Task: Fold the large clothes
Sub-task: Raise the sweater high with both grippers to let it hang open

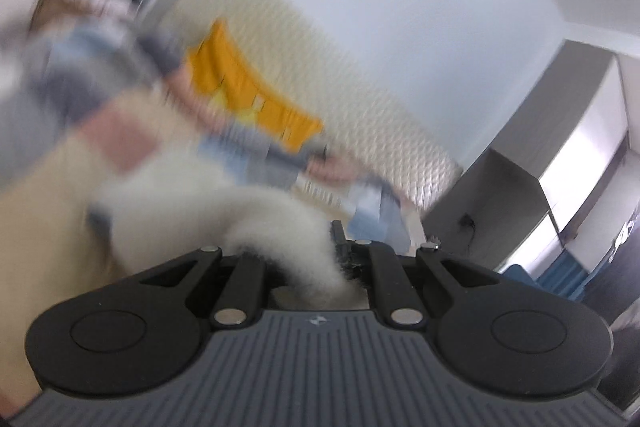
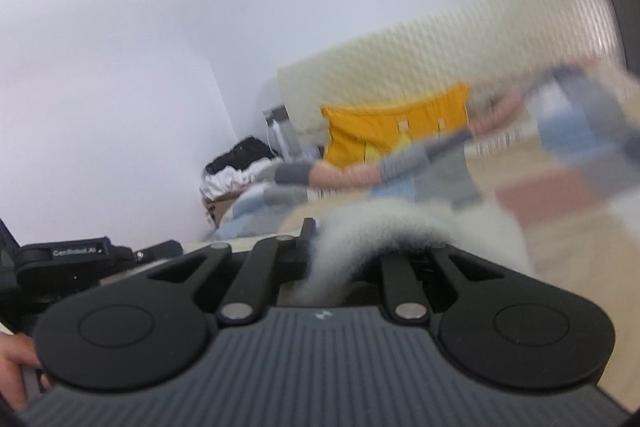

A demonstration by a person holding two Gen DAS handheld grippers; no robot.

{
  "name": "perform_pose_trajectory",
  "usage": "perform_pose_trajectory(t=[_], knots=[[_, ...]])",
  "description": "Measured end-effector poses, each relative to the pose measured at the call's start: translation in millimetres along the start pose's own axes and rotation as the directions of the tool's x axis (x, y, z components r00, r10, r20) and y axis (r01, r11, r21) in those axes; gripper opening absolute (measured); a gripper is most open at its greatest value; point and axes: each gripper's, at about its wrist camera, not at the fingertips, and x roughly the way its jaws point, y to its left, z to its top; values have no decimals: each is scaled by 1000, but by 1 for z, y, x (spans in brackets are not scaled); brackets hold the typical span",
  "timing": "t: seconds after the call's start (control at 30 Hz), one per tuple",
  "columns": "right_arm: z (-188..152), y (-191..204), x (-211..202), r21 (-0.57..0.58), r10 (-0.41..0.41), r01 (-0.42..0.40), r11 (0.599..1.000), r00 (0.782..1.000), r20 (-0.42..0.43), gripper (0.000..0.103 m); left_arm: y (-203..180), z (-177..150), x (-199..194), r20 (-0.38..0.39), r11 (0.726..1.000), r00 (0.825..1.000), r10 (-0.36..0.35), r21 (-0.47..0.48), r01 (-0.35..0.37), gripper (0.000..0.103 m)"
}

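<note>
Two black grippers, left [image 1: 320, 255] and right [image 2: 344, 255], each have jaws clamped on the fluffy white fleece garment [image 1: 276, 223] above the patchwork-covered bed [image 2: 560, 227].

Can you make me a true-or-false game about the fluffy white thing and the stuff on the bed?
1. Both tools are pinching the fluffy white garment. True: the left tool and the right tool are each shut on it.
2. The orange cloth lies by the headboard. True.
3. The fluffy garment is black. False: it is white.
4. The wall behind the bed is bright red. False: it is plain white.
5. The bed cover has colour patches. True: blue, grey, pink and beige.
</note>
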Motion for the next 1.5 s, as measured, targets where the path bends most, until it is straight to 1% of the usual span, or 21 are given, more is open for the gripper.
perform_pose_trajectory(t=[0.07,0.13,0.23,0.3,0.37,0.43,0.63,0.73,0.8,0.87,0.93,1.03,1.13,1.2,1.27,1.37,1.4,1.47,1.5], knots=[[33,10,-6,-10,10,-10,1000,1000,21,15,-23,25,-8,35,1000,999,-14,25,13,12],[66,15,-14,3,41,-41,999,998,53,15,-47,52,-18,73,998,997,-33,49,30,12],[107,30,-33,-20,44,-42,999,993,111,15,-84,88,-35,120,993,989,-82,99,70,12],[124,39,-48,-52,48,-41,998,989,143,15,-109,106,-50,157,985,982,-105,152,81,12],[142,49,-61,-65,50,-40,997,986,160,15,-128,125,-62,174,980,975,-136,165,107,12],[159,56,-74,-54,54,-45,997,983,173,15,-147,144,-73,181,975,971,-158,182,125,12],[208,83,-107,-79,46,-29,996,974,223,15,-206,187,-113,234,953,954,-185,282,116,12],[234,92,-115,-90,61,-41,995,969,240,15,-231,212,-131,252,949,945,-208,285,133,13],[248,93,-115,-98,61,-38,994,969,241,15,-244,230,-135,249,953,944,-217,265,150,13],[257,92,-105,-101,59,-36,994,970,234,15,-251,240,-131,246,953,946,-210,266,142,13],[256,84,-88,-80,44,-27,996,975,217,15,-252,245,-117,234,955,954,-187,270,121,13],[243,66,-50,-34,15,-9,999,987,162,15,-241,242,-83,186,967,974,-131,241,84,13],[219,37,-6,9,-10,9,1000,995,103,15,-215,234,-37,108,981,990,-87,185,66,13],[202,16,24,37,-19,16,999,998,65,15,-193,228,-4,56,988,996,-67,145,58,13],[186,-4,55,63,-24,23,998,1000,21,15,-174,223,29,17,991,999,-46,125,44,14],[166,-41,104,122,1,5,992,999,-48,16,-141,207,86,-37,990,999,10,142,-5,15],[159,-50,121,131,-6,16,991,997,-75,16,-118,191,118,-62,990,998,26,143,-17,15],[143,-70,159,154,-33,55,987,990,-138,16,-90,171,160,-118,990,991,64,131,-48,15],[134,-83,179,172,-45,74,982,985,-168,16,-68,156,191,-142,990,987,82,128,-63,15]])
